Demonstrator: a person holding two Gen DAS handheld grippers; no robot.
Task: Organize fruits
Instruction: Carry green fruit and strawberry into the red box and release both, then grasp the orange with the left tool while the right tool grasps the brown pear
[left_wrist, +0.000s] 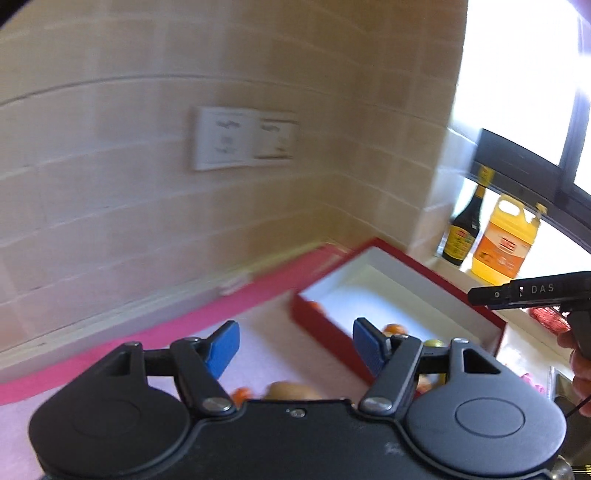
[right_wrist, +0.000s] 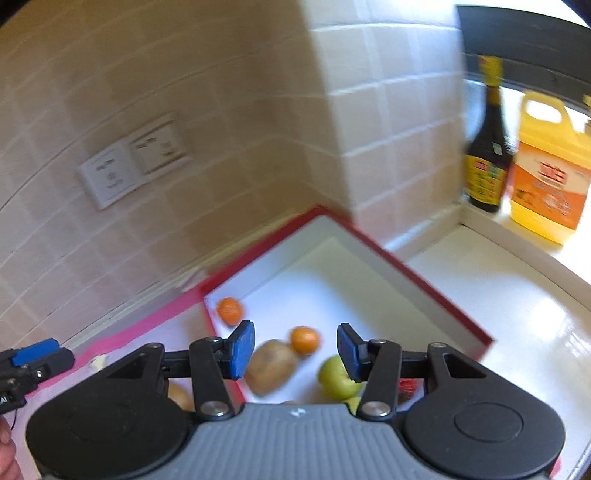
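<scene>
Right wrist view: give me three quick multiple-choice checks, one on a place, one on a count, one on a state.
1. Where does the green apple lie?
A. inside the red box
B. on the windowsill
C. on the pink mat

2. How many oranges show inside the box?
A. none
B. two
C. five

3. The right tool is:
A. shut on an orange
B. shut on the apple
C. open

Answers:
1 A, it sits on the box's white floor.
2 B, one by the corner, one nearer.
3 C, the blue pads stand apart, gripping nothing.

Left wrist view low, near and left of the red box (left_wrist: 399, 295), facing the tiled wall, right wrist view close above the box, both sharing it.
</scene>
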